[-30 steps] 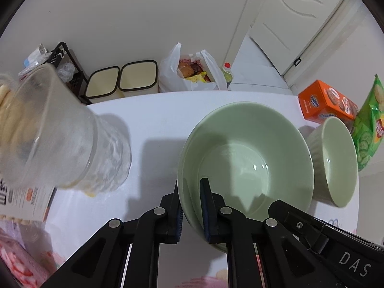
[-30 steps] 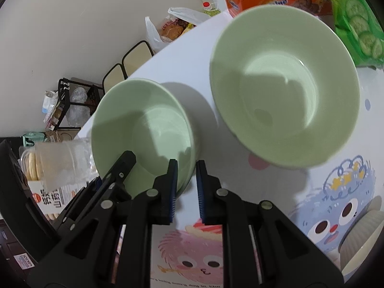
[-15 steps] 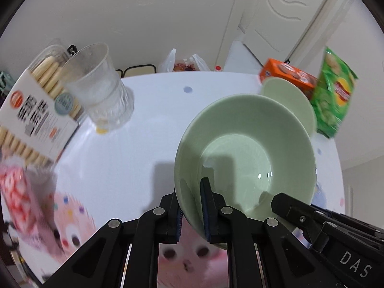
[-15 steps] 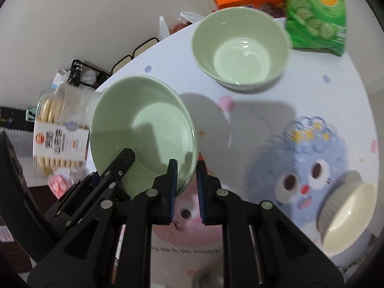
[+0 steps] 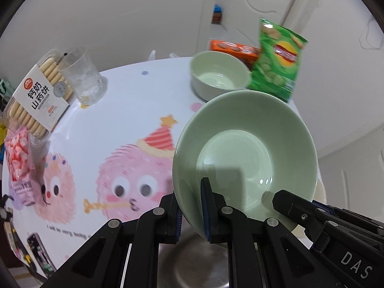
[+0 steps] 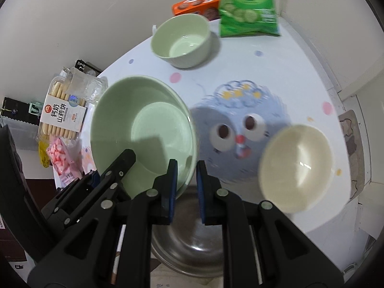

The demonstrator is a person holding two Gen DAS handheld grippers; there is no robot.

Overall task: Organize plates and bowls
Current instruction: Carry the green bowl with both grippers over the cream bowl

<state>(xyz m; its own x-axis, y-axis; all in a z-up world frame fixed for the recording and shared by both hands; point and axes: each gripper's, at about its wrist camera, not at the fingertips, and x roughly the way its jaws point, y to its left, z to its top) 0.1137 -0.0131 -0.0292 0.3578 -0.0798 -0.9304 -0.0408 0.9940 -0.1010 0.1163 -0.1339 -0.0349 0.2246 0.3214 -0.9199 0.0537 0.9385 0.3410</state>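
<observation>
1. A round white table [image 5: 134,100] printed with cartoon creatures fills both views: a pink fuzzy figure in a party hat at centre left of the left wrist view, a blue one at centre of the right wrist view. Pale walls and a white door [image 5: 271,7] stand behind.
2. Left gripper [image 5: 192,206]: its fingers pinch the near rim of a wide green bowl [image 5: 244,153], held above the table at centre right; the bowl is empty.
3. Right gripper [image 6: 186,184]: fingers narrow, a small gap between the pads, holding nothing, beside that bowl's rim.
4. A smaller green bowl [image 6: 182,40], empty, sits at upper centre, near an orange biscuit box [image 6: 196,3] and green chip bag [image 6: 248,7].
5. A cream bowl [image 6: 296,168], blurred, lies at right.
6. A steel bowl [image 6: 189,240] shows at the bottom, under the grippers.
7. At left: a clear cup [image 5: 80,74], a biscuit tray [image 5: 38,91], a pink sweet packet [image 5: 20,158].
</observation>
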